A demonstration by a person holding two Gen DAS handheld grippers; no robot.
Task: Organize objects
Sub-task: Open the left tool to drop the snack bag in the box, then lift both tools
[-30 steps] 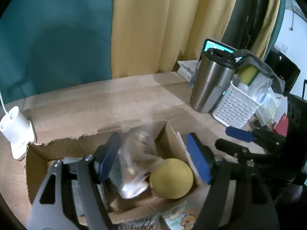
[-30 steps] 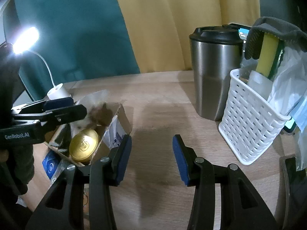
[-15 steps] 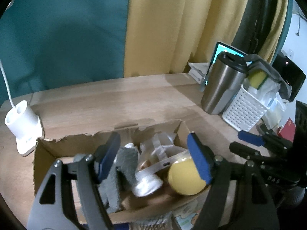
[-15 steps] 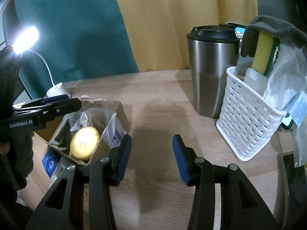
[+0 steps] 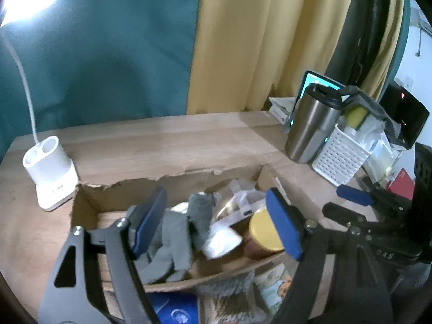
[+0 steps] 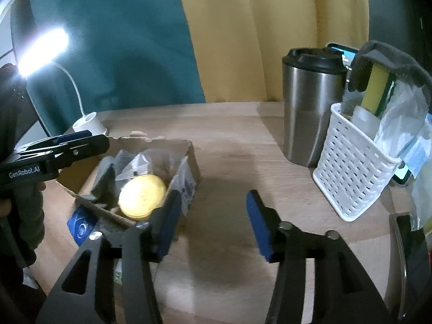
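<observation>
Left gripper (image 5: pixel 216 224): blue-padded fingers (image 5: pixel 149 222) opening, hovering over the box with nothing pinched between them.
Right gripper (image 6: pixel 210 222): fingers (image 6: pixel 257 225) opening too, a moderate gap, only bare wood between them; it sits just right of the box.
Torn brown cardboard box (image 5: pixel 172 186): on the surface, open-topped, back edge ragged, crammed with things.
Grey knit glove (image 5: pixel 175 240): slumped in the box's left half, under the left gripper's fingers.
Clear crumpled plastic bag (image 5: pixel 237 205): in the middle of the box, beside the glove.
Round yellow lid (image 6: pixel 142 197): lying at the box's right end, touching the bag.
Blue packet (image 6: pixel 81 224): outside the box, against its near wall.
Light wooden surface (image 6: pixel 243 140): carries everything.
Steel tumbler with black lid (image 6: pixel 310 108): upright, well apart from the box, on the right.
White perforated plastic basket (image 6: pixel 353 167): just beside the tumbler, stuffed with a yellow sponge (image 6: pixel 374 89) and plastic bags.
White lamp base (image 5: pixel 50 170): left of the box, near its corner.
</observation>
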